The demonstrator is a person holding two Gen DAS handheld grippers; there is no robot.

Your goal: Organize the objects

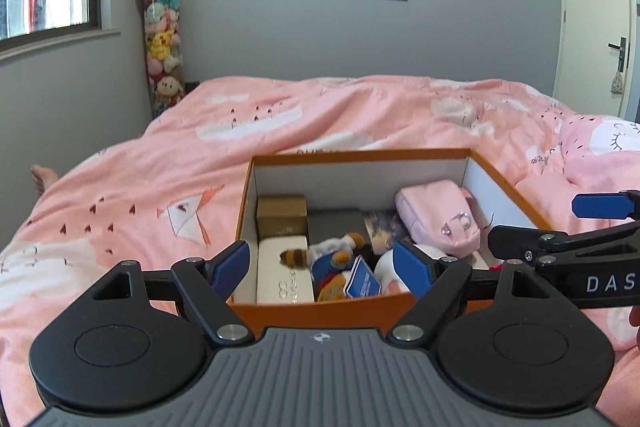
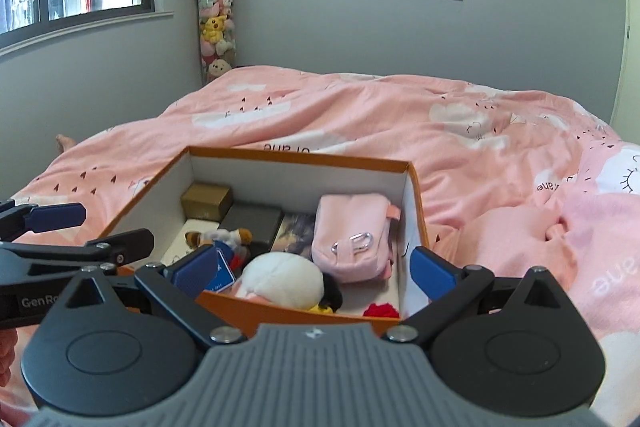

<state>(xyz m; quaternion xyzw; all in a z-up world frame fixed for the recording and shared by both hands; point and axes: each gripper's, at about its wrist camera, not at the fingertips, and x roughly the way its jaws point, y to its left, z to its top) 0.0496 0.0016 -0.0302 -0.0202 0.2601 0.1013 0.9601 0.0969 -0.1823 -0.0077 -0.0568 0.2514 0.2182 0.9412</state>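
An orange box [image 1: 360, 155] [image 2: 300, 159] with white inner walls sits open on the bed. Inside lie a pink pouch [image 1: 440, 215] [image 2: 352, 231], a gold box [image 1: 282, 213] [image 2: 206, 203], a dark grey box [image 1: 336, 223], a white case [image 1: 280, 275], a small plush in blue [image 1: 336, 255], a blue card [image 1: 362, 283] and a white plush [image 2: 284, 279]. My left gripper [image 1: 320, 259] hangs open over the box's near left part, holding nothing. Beside it, my right gripper [image 2: 312, 265] is open over the near right part, also without anything in it.
The box rests on a rumpled pink duvet [image 1: 360, 115] that covers the whole bed. A tall clear tube of plush toys [image 1: 162, 39] stands in the far corner under a window. A door [image 1: 592, 7] is at the right. A person's bare foot [image 1: 40, 175] shows at the bed's left edge.
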